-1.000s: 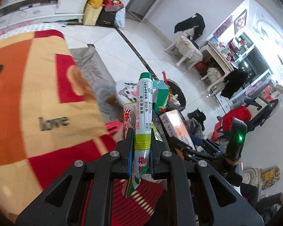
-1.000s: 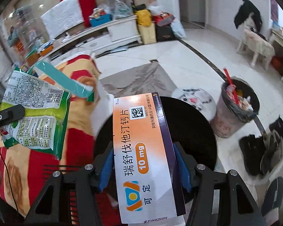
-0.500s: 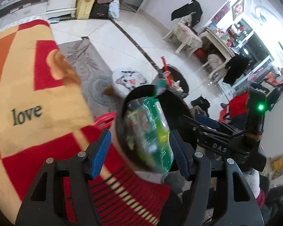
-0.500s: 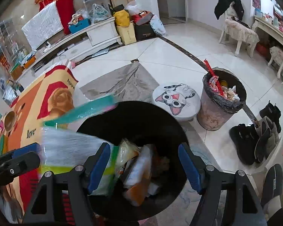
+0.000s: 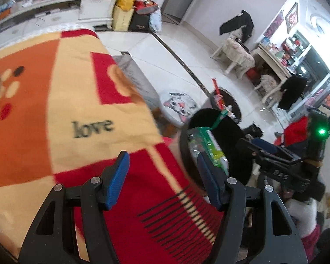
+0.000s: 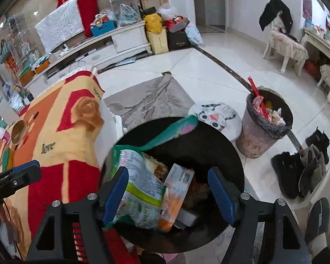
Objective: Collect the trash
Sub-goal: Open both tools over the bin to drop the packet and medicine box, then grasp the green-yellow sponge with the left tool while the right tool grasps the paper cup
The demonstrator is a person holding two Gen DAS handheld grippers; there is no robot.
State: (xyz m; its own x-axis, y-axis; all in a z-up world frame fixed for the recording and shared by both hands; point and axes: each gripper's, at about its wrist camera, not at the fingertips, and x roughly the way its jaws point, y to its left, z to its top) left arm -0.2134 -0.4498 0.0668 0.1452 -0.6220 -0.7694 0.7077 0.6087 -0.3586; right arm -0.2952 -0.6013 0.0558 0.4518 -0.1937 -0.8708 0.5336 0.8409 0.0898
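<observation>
The right gripper (image 6: 167, 194) is hanging over the black bin (image 6: 228, 151), pointing down into it, its blue-padded jaws standing apart with nothing pinched between them. Inside the bin, the green and white snack bag (image 6: 140, 187) is lying against the near-left wall, its torn teal strip (image 6: 176, 131) sticking up over the rim. Just beside the bag, the orange and white medicine box (image 6: 178, 187) is resting tilted among other scraps at the bottom.

The left gripper (image 5: 162, 177) is hovering above the red, orange and cream blanket (image 5: 55, 110) covering the bench, with the word "love" printed on it. Its jaws are apart as well and holding nothing; its right finger is sitting in front of the bin's near rim. From this side the snack bag is showing inside the bin, just beyond that finger.

On the tiled floor past the black bin, a round cat-face stool (image 6: 217, 118) is standing, and next to it a second waste basket (image 6: 266, 125) is overflowing with wrappers and a red stick. Dark boots (image 6: 297, 171) are lying near the basket. A small wooden bowl (image 6: 17, 132) is sitting on the blanket far to the left.
</observation>
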